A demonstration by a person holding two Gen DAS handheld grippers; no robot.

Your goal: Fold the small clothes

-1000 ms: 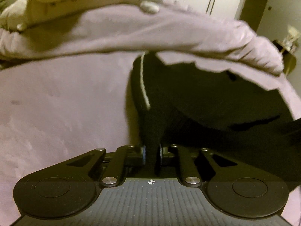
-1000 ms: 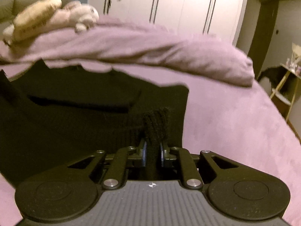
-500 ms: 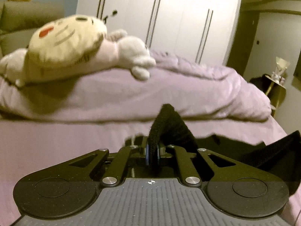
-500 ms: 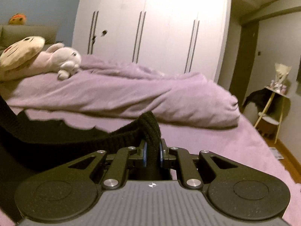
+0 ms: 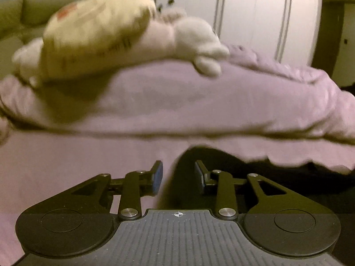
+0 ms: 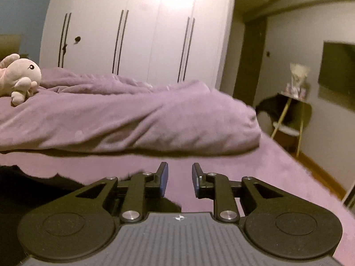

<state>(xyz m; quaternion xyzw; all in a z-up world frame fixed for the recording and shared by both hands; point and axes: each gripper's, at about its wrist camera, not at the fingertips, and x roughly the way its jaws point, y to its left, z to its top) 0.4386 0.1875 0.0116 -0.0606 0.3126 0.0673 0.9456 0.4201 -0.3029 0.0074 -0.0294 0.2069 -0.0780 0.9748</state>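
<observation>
Black knit garment (image 5: 255,177): lies flat on the purple bedsheet (image 6: 266,173), lower right of the left view, lower left of the right view.
Left gripper (image 5: 178,176): jaws opening, dark cloth between, pads clear of it.
Right gripper (image 6: 179,178): jaws opening, nothing gripped.
Rumpled purple duvet (image 6: 133,119), mid-frame.
Plush toys (image 5: 99,35), upper left.
White wardrobe (image 6: 137,28) behind.

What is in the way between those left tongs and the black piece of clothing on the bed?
Nothing visible. The left tongs are opening, and the black garment lies right between and beyond their pads on the purple bed cover. The plush toy sits farther back on the duvet.
</observation>
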